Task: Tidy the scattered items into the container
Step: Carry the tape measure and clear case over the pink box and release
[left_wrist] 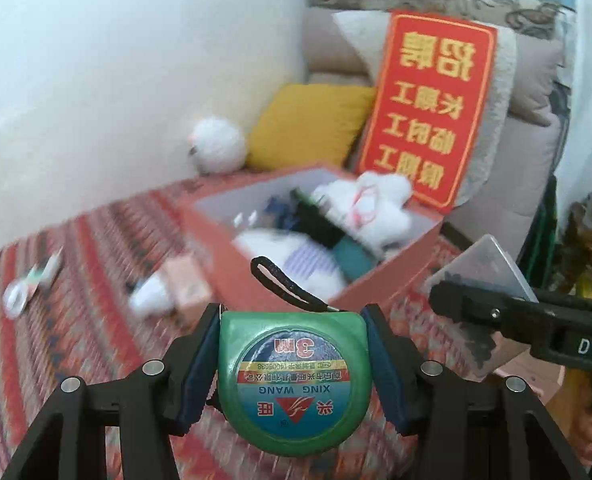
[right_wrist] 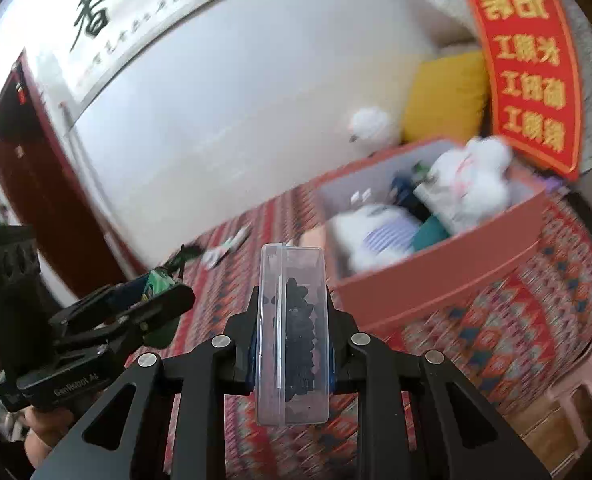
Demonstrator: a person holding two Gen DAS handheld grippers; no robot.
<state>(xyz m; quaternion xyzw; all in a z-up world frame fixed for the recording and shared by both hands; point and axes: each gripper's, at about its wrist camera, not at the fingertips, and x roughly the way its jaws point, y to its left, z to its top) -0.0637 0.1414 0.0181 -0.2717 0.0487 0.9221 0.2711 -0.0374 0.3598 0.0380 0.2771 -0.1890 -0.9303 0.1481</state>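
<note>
Our left gripper [left_wrist: 291,372] is clamped on a round green tape measure [left_wrist: 291,384]: blue label facing up, marked "3m", black wrist loop at its tip. Ahead and slightly right of it sits the pink box [left_wrist: 255,276], open, holding white plush and dark items. Further right, our right gripper [right_wrist: 291,344] pinches a clear plastic case [right_wrist: 291,336] edge-up, dark pieces inside; the box [right_wrist: 436,280] lies ahead to its right.
</note>
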